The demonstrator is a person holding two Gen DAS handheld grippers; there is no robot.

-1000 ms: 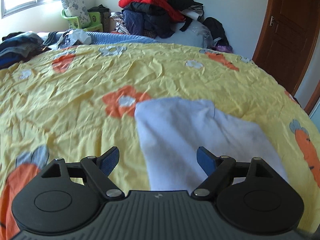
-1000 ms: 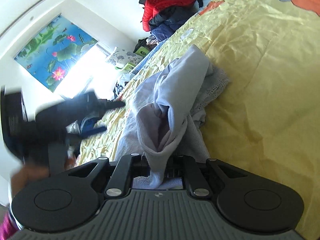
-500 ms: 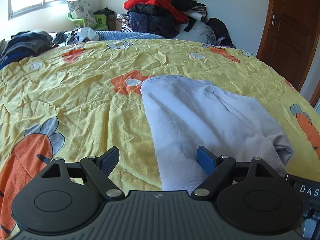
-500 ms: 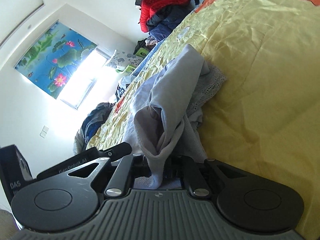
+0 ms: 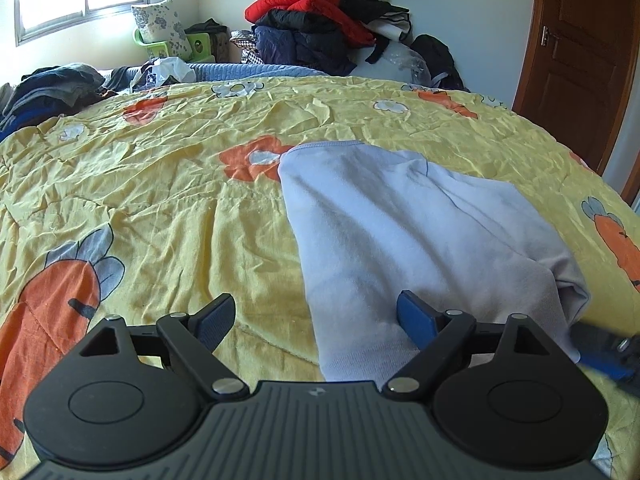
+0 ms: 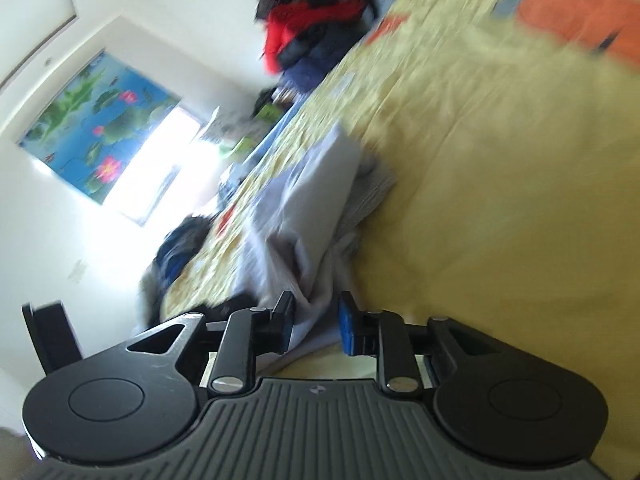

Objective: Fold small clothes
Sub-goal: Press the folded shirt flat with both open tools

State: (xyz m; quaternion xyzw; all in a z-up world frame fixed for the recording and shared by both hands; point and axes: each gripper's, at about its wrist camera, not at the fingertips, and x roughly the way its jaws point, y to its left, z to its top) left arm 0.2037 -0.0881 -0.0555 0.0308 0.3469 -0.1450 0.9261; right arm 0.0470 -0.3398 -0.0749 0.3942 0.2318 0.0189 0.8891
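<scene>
From the left wrist camera, the pale lavender garment [image 5: 420,240] lies spread on the yellow carrot-print bedsheet [image 5: 160,200], right of centre, one layer already turned over another so that a diagonal edge crosses its upper half; its right end bunches into a thick rolled lump near the bed's edge. The left gripper [image 5: 316,316] hovers over the near hem with its blue pads wide apart, holding nothing; the right pad sits above the cloth, the left pad above bare sheet. A blurred sliver of the right gripper [image 5: 608,354] shows at the far right edge, just beside that bunched end. Behind the bed stands a heap of dark and red jackets [image 5: 320,28] against the wall (no part of the job in hand, so far as I can judge), and a brown door [image 5: 580,60] to the right.

The right wrist camera is tilted and badly smeared; the right gripper [image 6: 316,326] has its jaws partly parted, with a fold of the garment [image 6: 316,216] lying in the gap between the pads; it looks slack there, not clamped. The bedsheet [image 6: 500,200] fills the right half.

The cloth looks like soft, light knit, limp and inclined to sag and crease; it should be taken by a hem or a corner, pinching both layers together; a grasp in the middle would probably only raise a wrinkle and drag the fold askew.
</scene>
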